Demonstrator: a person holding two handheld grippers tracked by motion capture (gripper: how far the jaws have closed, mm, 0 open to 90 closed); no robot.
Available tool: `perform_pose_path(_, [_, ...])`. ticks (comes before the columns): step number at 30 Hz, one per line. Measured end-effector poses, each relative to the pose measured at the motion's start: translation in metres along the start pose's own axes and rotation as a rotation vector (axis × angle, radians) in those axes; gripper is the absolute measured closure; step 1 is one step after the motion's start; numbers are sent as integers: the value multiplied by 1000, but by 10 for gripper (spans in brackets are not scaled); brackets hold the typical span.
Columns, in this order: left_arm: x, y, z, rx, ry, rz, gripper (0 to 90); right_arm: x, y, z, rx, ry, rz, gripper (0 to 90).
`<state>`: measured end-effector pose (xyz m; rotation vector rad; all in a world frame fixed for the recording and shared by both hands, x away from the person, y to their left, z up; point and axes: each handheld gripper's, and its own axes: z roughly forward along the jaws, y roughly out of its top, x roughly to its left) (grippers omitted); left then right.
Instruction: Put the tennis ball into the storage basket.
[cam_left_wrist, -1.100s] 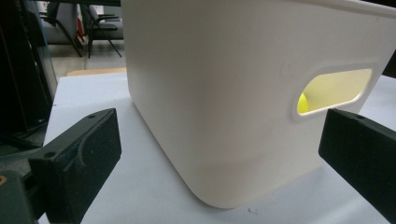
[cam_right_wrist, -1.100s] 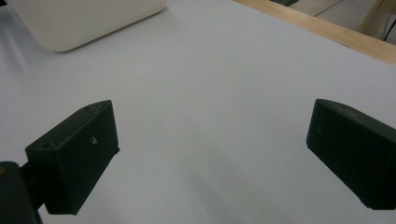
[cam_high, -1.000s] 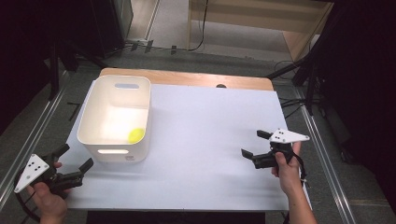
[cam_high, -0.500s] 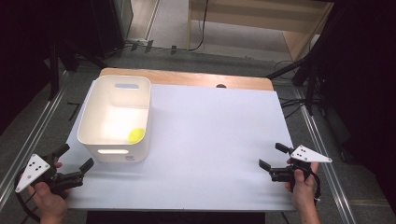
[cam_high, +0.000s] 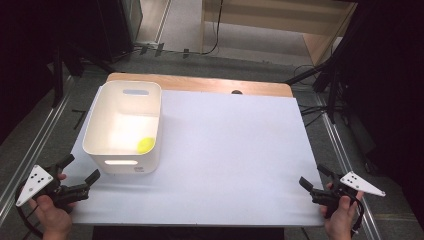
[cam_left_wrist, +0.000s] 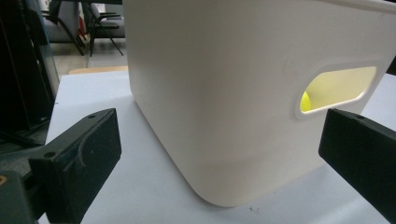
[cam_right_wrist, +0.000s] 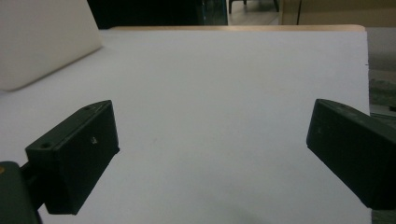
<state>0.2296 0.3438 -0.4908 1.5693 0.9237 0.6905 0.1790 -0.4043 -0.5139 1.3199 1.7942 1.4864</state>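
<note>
A white plastic bin (cam_high: 100, 120) stands on the left side of the white table top (cam_high: 230, 150). Inside it, near its front right corner, lies a yellow ball (cam_high: 146, 145); the same yellow ball (cam_left_wrist: 305, 101) peeks through the bin's handle slot in the left gripper view. My left gripper (cam_high: 80, 168) is open at the table's front left corner, just short of the bin (cam_left_wrist: 233, 93), with nothing between its jaws. At the front right corner my right gripper (cam_high: 314, 177) is open over bare table (cam_right_wrist: 215, 102), also with nothing in it.
A wooden strip (cam_high: 200, 84) runs along the table's far edge. Metal rails (cam_high: 35, 145) flank the table on both sides. Dark stands and cables sit on the floor beyond. The bin's corner (cam_right_wrist: 42, 42) shows at the far left of the right gripper view.
My right gripper has drawn back from the middle right of the table toward the front right corner. The left gripper, bin and ball have stayed put.
</note>
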Motion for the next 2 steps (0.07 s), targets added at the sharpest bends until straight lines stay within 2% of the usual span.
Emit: perform_pose_path(2, [0,0,1,4,2,4,0,-4,-2,-1,-19,9,28,14])
